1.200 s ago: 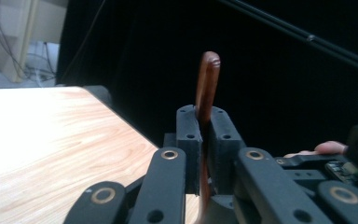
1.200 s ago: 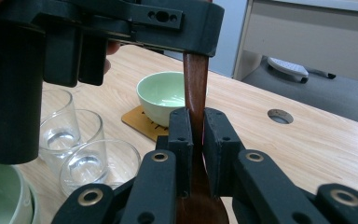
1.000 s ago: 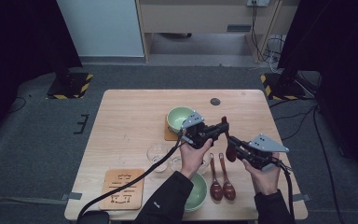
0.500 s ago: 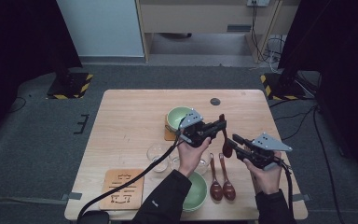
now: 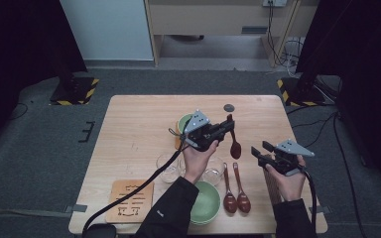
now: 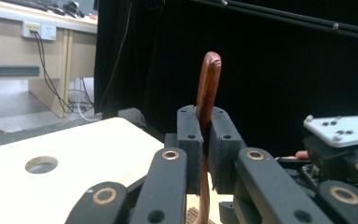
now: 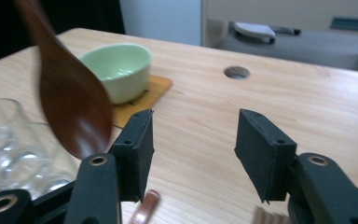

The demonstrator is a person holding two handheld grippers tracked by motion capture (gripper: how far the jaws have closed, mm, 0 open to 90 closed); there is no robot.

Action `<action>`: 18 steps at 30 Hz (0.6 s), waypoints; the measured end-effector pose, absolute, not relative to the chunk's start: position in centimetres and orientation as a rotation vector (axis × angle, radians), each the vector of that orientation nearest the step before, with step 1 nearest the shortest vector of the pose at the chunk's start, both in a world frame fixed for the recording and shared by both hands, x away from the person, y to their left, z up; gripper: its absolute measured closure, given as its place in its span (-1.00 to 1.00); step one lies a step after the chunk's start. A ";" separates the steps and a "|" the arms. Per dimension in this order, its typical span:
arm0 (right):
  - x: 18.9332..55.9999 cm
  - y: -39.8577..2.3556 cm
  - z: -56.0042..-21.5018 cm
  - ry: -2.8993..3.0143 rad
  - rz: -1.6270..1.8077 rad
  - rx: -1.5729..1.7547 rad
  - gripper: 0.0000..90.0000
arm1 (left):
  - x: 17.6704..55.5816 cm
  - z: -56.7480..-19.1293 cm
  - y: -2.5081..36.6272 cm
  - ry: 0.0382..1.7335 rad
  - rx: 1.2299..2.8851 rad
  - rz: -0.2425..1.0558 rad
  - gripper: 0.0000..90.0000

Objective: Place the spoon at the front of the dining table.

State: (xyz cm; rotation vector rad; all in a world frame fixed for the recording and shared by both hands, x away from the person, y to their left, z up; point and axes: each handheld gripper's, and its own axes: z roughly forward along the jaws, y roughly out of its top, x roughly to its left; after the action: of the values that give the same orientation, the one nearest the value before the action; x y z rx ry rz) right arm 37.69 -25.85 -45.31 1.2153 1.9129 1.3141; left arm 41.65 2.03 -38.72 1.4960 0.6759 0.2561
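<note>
The right gripper (image 5: 259,154) is being drawn off lower right, jaws just opening, empty; the spoon (image 5: 235,148) is being held by the left gripper (image 5: 226,127), still to be placed.

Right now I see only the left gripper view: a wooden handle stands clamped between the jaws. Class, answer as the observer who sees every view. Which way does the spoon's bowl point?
Observer: Down. In the high view the spoon hangs bowl-down from the left gripper, above the table.
Operator: Does the right gripper hold anything?
Observer: No. The right gripper has nothing between its jaws, which have just been opening.
Operator: What else lies near?
Observer: Two more spoons lie side by side on the table, bowls toward the person, beside a glass.
</note>
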 end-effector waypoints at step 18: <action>39.6 -29.2 -48.9 1.930 1.084 1.404 -0.13 | 42.6 -36.8 5.3 0.695 1.438 0.321 0.87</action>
State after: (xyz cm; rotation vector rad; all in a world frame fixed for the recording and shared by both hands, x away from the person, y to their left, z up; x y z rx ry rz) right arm 39.58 -29.24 -48.94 1.4040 1.9302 1.0837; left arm 42.60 5.28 -36.81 1.4377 0.6952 0.3206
